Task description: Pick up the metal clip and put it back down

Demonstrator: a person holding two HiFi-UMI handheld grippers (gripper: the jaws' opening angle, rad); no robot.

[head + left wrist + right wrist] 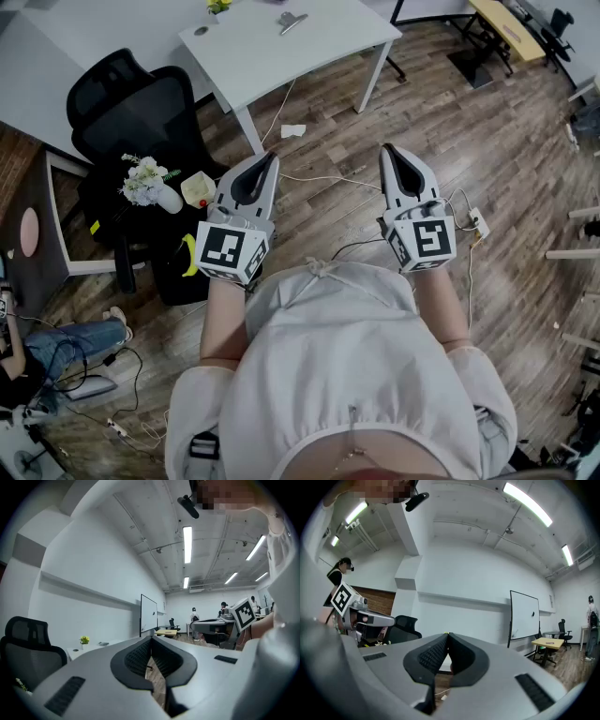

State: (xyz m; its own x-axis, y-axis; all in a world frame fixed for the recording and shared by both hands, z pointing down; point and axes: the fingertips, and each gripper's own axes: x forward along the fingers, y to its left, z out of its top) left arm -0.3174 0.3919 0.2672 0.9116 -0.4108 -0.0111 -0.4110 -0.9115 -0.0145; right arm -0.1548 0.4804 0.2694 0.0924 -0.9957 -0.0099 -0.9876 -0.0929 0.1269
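The metal clip [292, 21] lies on the white table [253, 52] at the top of the head view, well away from both grippers. My left gripper [270, 157] is held close to my body over the wooden floor, its tips touching and nothing between them. My right gripper [388, 150] is level with it on the right, also shut and empty. In the left gripper view the left gripper [151, 638] has its jaws meeting at the tips. In the right gripper view the right gripper [447, 634] is likewise shut, and the clip does not show there.
A black office chair [127, 103] stands left of the table, with a flower pot [150, 186] and small items beside it. Cables [319, 178] run across the wooden floor. A seated person's legs [66, 342] are at lower left. People stand by distant desks [213, 625].
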